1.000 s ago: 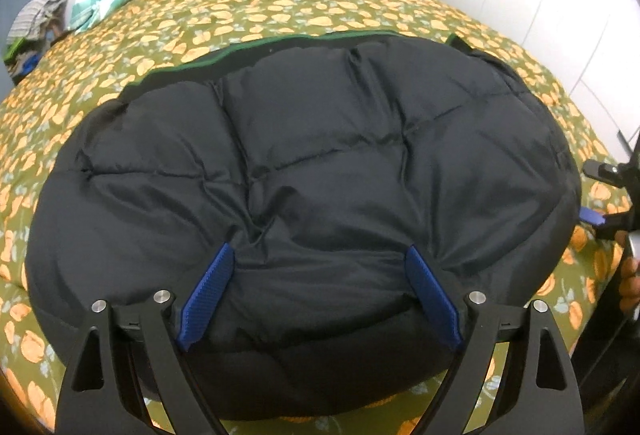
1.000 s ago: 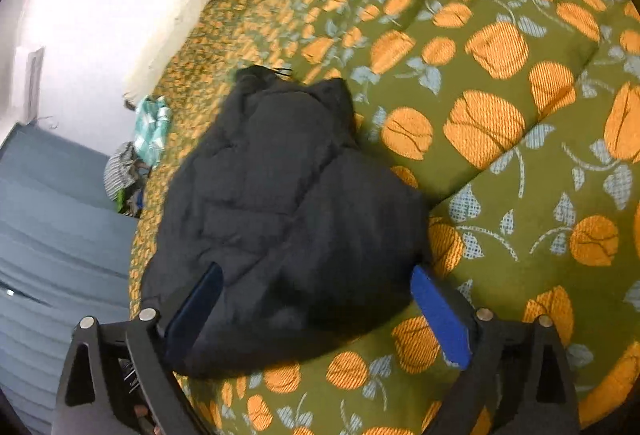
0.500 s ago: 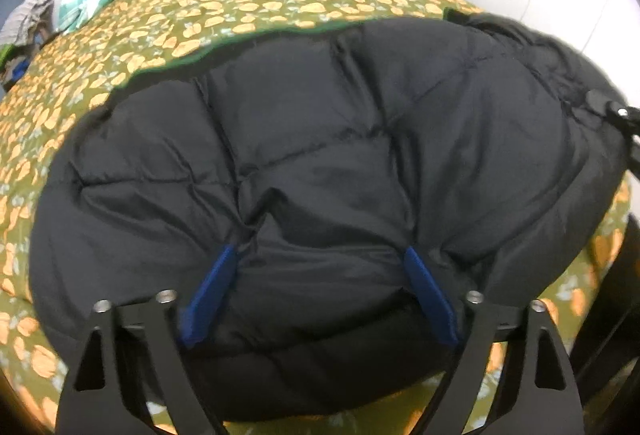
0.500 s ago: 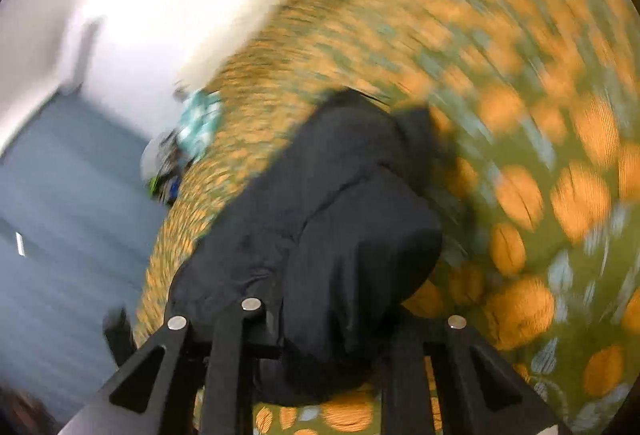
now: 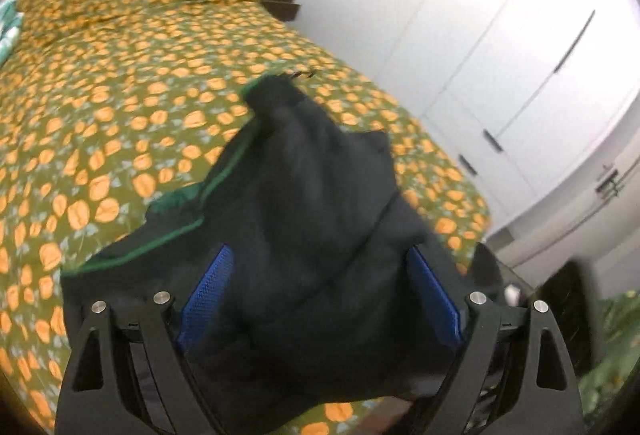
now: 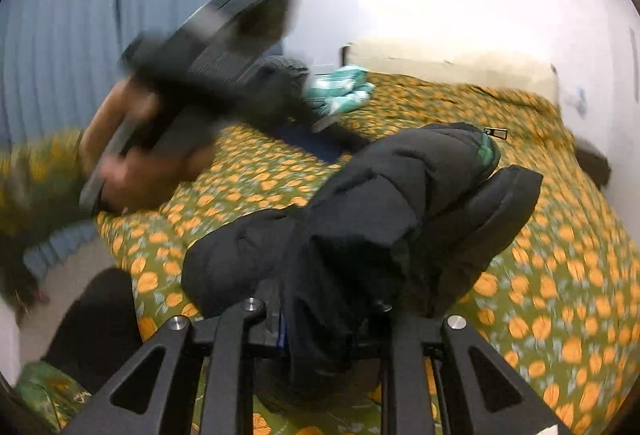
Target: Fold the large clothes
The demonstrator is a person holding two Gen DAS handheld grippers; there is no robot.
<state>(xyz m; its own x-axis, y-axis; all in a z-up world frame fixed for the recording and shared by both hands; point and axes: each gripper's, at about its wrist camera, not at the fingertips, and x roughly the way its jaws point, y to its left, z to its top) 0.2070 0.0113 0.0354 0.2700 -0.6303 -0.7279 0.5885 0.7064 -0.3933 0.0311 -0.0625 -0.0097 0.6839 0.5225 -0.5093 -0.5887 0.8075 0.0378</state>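
Pinching black jacket [image 6: 372, 235], right claw [image 6: 324, 319].

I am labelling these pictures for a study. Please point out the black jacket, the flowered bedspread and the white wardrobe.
black jacket [image 6: 400, 195]: right wrist view, on its quilted upper part.
flowered bedspread [image 5: 120, 75]: left wrist view, on bare cover.
white wardrobe [image 5: 500, 47]: left wrist view, on a door.

Both wrist views, somewhat blurred, look closely across the shared bed [image 5: 120, 83]

Bedspread [image 5: 120, 83] lies open beyond the bunched black jacket [image 5: 320, 219], with wardrobe doors [image 5: 500, 47] bounding its far side.
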